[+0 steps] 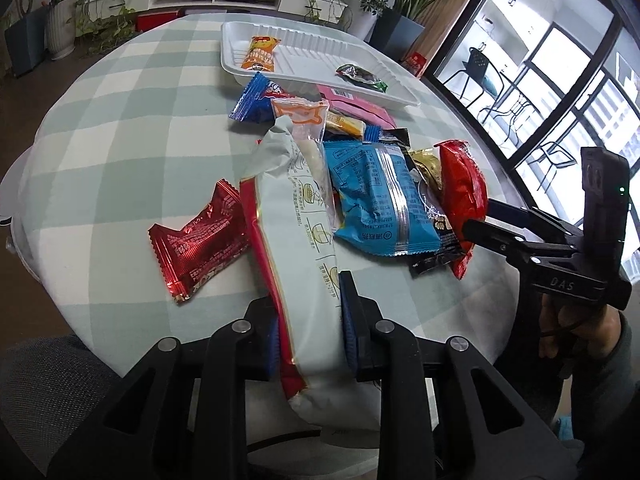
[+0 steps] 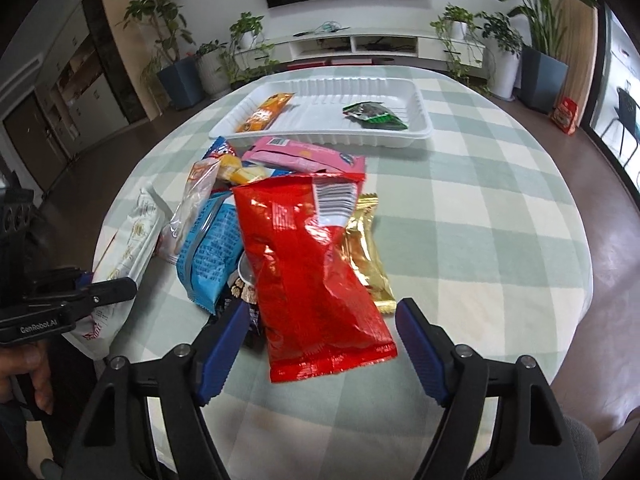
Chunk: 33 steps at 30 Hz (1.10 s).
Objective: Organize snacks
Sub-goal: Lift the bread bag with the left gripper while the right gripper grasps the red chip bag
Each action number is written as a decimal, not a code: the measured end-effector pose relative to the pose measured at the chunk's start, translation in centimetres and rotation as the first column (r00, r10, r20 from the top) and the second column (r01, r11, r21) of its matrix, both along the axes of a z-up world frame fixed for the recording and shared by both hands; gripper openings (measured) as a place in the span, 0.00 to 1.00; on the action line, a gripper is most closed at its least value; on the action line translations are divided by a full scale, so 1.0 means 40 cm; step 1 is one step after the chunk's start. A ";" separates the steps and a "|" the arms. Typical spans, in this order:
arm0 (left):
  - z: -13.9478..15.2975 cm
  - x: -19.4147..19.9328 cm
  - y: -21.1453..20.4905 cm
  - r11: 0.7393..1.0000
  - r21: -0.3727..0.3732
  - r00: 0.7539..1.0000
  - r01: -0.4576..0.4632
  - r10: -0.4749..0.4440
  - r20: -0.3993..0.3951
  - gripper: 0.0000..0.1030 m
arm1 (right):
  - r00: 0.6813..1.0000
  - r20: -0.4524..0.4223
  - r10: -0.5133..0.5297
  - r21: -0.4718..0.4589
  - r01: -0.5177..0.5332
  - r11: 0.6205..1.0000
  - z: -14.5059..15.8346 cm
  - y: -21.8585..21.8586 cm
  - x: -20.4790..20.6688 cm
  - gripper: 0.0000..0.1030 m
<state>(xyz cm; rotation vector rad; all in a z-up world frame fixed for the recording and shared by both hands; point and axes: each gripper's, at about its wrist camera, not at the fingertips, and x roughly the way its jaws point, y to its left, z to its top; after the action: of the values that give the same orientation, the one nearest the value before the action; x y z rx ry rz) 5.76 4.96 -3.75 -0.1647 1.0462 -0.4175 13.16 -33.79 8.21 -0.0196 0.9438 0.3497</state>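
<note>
Left wrist view: left gripper [image 1: 310,320] fingers pinching the white packet [image 1: 296,232], right gripper [image 2: 320,340] fingers spread around the red bag [image 2: 308,268] at 12 o'clock.

A: Listing tray contents: lying in the white ribbed tray [image 2: 416,136], an orange packet [image 2: 262,114] at the left end, a green-and-dark packet [image 2: 374,114] toward the right, well apart.

B: Cataloguing the heap just in front of the tray: lying flat, a pink packet [image 2: 308,156]; resting on top, a crinkled red bag [image 2: 312,276], barcode side up; peeking out beside its right edge, a gold packet [image 2: 366,248]; lying at its left, a blue packet [image 2: 212,252].

A: Adding a long white-and-red packet [image 1: 304,260], lying lengthwise at the heap's left edge; lying apart beside it, a red foil packet [image 1: 200,240].
</note>
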 end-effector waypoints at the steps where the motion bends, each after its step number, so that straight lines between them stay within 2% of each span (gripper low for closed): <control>1: 0.001 0.000 0.002 1.000 -0.006 1.000 0.000 0.000 0.003 0.22 | 1.000 0.003 0.008 -0.014 -0.008 1.000 -0.002 0.006 0.005 0.76; 4: 0.003 0.001 0.005 1.000 -0.014 1.000 0.002 -0.002 0.007 0.22 | 0.999 -0.018 0.027 -0.038 -0.028 0.999 -0.014 0.018 0.025 0.68; 5: 0.002 0.001 0.006 1.000 -0.015 1.000 0.002 -0.002 0.006 0.22 | 0.999 -0.028 0.033 -0.042 -0.034 0.999 -0.019 0.020 0.029 0.63; 9: -0.003 0.002 0.004 1.000 -0.022 1.000 0.007 -0.007 0.005 0.22 | 0.998 -0.036 0.048 -0.042 -0.049 0.998 -0.027 0.020 0.031 0.60; 14: -0.004 0.001 0.006 0.999 -0.030 1.000 0.011 -0.011 0.008 0.22 | 0.998 -0.043 0.047 -0.019 -0.048 0.999 -0.027 0.007 0.031 0.40; 17: -0.002 0.000 0.007 0.999 -0.037 1.000 0.012 -0.012 0.010 0.22 | 0.998 -0.044 0.048 -0.003 -0.048 0.999 -0.025 0.002 0.028 0.37; 27: 0.013 -0.001 0.011 0.998 -0.062 1.000 0.020 -0.019 0.024 0.22 | 0.999 -0.045 0.005 0.101 -0.001 0.995 0.003 -0.041 0.013 0.36; 33: 0.029 -0.003 0.019 0.995 -0.097 0.999 0.019 -0.017 0.029 0.22 | 0.999 -0.032 -0.035 0.233 0.041 0.972 0.050 -0.100 -0.004 0.36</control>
<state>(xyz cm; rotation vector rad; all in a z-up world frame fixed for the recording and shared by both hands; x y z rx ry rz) 5.65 5.72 -2.61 -0.2359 1.0009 -0.4863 12.99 -37.81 10.20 0.2191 0.9239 0.4247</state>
